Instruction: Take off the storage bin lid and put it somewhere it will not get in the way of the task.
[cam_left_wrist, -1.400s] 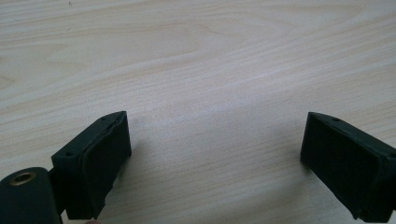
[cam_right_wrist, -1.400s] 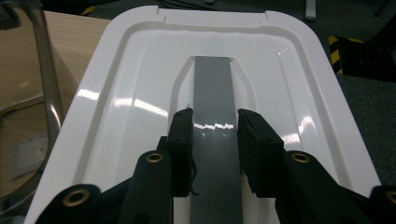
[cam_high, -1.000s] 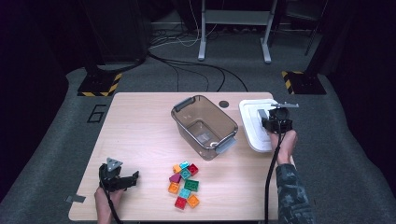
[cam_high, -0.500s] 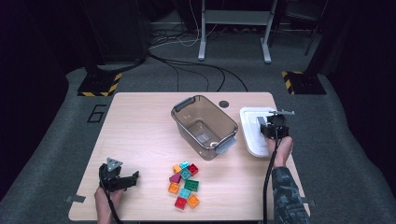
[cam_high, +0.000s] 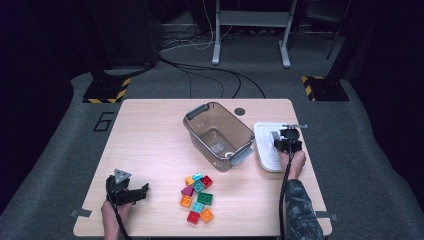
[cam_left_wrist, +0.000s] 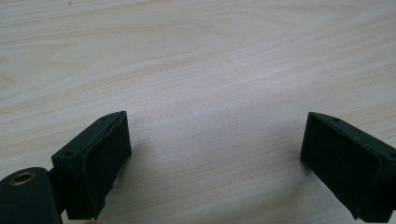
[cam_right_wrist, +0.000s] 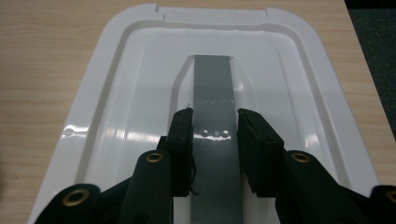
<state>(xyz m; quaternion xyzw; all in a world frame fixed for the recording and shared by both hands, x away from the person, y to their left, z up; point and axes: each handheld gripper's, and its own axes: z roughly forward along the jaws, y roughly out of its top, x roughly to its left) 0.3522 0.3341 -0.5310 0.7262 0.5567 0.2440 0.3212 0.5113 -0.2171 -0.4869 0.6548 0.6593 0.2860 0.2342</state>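
Wooden table (cam_high: 150, 145): right gripper (cam_right_wrist: 215, 123) fingers clamp lid's grey strip (cam_right_wrist: 213, 88) (left gripper (cam_left_wrist: 215, 154) open)

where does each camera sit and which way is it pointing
High view: above the person's side, looking forward and down on the table; both forearms, left gripper and right gripper show.
Left gripper view: on the left gripper, looking down at bare wood between open jaws.
Right gripper view: on the right gripper, looking along its jaws, which grip the grey handle of the white lid.
Shared: high and right gripper views both show the white lid.
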